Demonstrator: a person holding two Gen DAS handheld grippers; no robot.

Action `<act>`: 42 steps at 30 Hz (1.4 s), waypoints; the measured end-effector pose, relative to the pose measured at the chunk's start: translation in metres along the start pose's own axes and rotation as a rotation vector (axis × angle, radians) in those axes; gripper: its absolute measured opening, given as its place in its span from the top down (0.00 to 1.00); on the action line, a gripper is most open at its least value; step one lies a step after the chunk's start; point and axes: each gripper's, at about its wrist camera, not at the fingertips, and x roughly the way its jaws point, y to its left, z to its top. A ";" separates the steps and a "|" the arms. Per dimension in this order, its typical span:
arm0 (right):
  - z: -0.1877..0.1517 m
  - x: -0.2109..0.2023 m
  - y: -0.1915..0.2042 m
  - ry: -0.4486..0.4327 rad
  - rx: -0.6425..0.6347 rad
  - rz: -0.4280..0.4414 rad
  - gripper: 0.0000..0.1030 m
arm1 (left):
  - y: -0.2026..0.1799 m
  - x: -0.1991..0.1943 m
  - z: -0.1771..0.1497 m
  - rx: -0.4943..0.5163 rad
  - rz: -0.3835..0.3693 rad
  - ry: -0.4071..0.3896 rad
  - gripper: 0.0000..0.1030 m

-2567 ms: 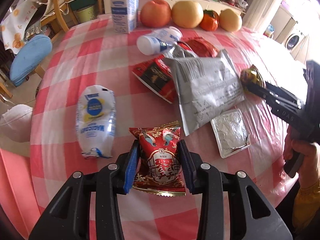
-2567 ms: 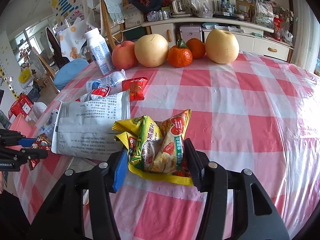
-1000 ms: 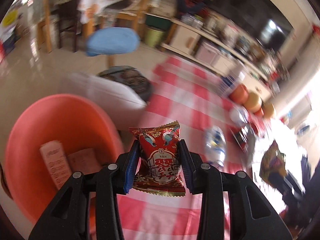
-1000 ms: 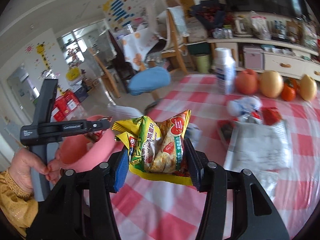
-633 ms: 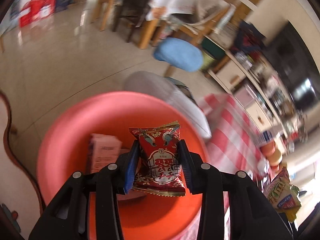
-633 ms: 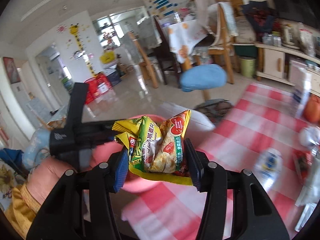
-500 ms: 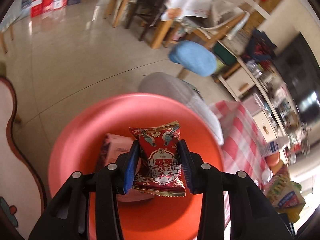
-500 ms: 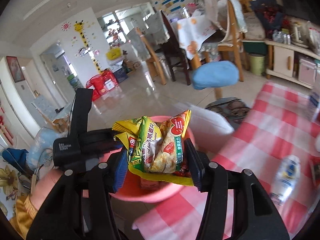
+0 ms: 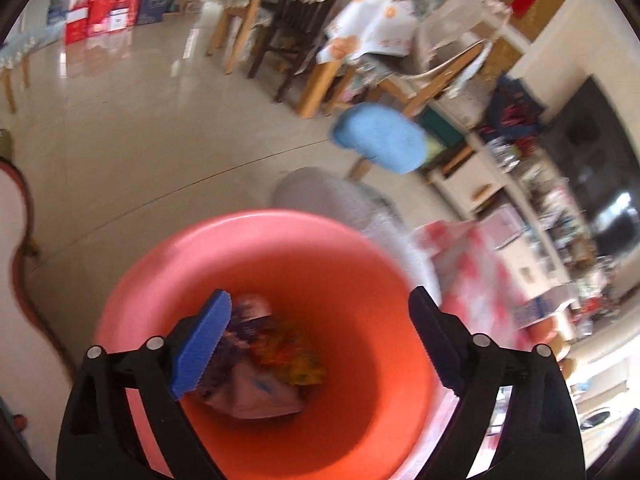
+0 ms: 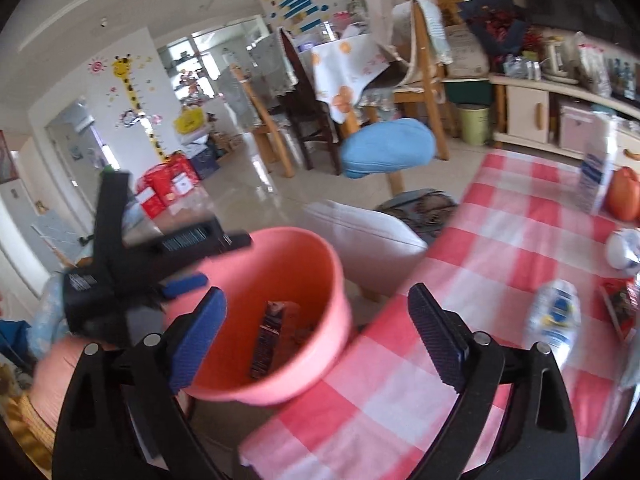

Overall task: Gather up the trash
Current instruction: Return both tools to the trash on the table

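Both pairs of tongs have just been opening and now stand spread wide, with nothing between the jaws. The left tongs [image 9: 316,340] hang over the mouth of the pink bin [image 9: 256,232]. The right tongs [image 10: 316,340] point at the same bin from the side of the desk [image 10: 500,240], which carries a red and white checked cloth.

The trash [image 9: 264,360] lies at the bottom of the bin: a blurred heap of wrappers, with red, yellow and pale pieces. I cannot count them surely; at least three seem to be there.

What could go wrong, in my judgement: the bin stands just beside the edge of the desk, and both tools are close to its rim. A careless pull back may knock the rim and tip the bin, so the wrappers spill on the floor. The two tools are also near each other and may collide over the bin. The picture is blurred, so a light wrapper that falls outside the bin would be hard to notice.

Counted: one bin, two tongs, one plastic bottle [image 10: 554,312] lying on the desk, one upright white bottle [image 10: 596,172], one blue cushion [image 10: 388,152].
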 end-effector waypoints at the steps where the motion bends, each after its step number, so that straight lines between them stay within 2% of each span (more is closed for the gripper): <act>1: -0.003 -0.003 -0.005 -0.003 0.001 -0.012 0.09 | -0.004 -0.001 -0.001 -0.002 -0.037 -0.006 0.09; 3: -0.007 -0.009 -0.014 -0.012 0.004 -0.034 0.09 | -0.015 -0.003 -0.003 0.011 -0.100 -0.019 0.09; 8: -0.015 -0.033 -0.036 -0.061 -0.002 -0.091 0.06 | -0.044 -0.012 -0.013 0.045 -0.186 -0.101 0.08; 12: -0.020 -0.054 -0.048 -0.101 -0.035 -0.153 0.04 | -0.064 -0.013 -0.020 0.038 -0.247 -0.098 0.07; 15: -0.023 -0.067 -0.057 -0.120 -0.046 -0.183 0.04 | -0.084 -0.016 -0.026 0.107 -0.248 -0.081 0.07; 17: -0.024 -0.075 -0.063 -0.129 -0.055 -0.205 0.04 | -0.103 -0.022 -0.029 0.195 -0.264 -0.076 0.07; 21: -0.027 -0.092 -0.070 -0.148 -0.084 -0.255 0.04 | -0.134 -0.034 -0.037 0.333 -0.238 -0.122 0.07; 23: -0.029 -0.099 -0.073 -0.155 -0.100 -0.284 0.04 | -0.141 -0.038 -0.041 0.341 -0.255 -0.130 0.07; 26: -0.031 -0.110 -0.078 -0.167 -0.119 -0.326 0.04 | -0.147 -0.037 -0.043 0.323 -0.272 -0.096 0.07; 29: -0.034 -0.121 -0.085 -0.179 -0.122 -0.356 0.04 | -0.155 -0.037 -0.046 0.335 -0.247 -0.080 0.07; 32: -0.035 -0.129 -0.094 -0.181 -0.113 -0.376 0.04 | -0.166 -0.041 -0.052 0.370 -0.209 -0.104 0.07; 42: -0.043 -0.153 -0.122 -0.197 -0.085 -0.427 0.04 | -0.200 -0.037 -0.071 0.433 -0.212 -0.067 0.07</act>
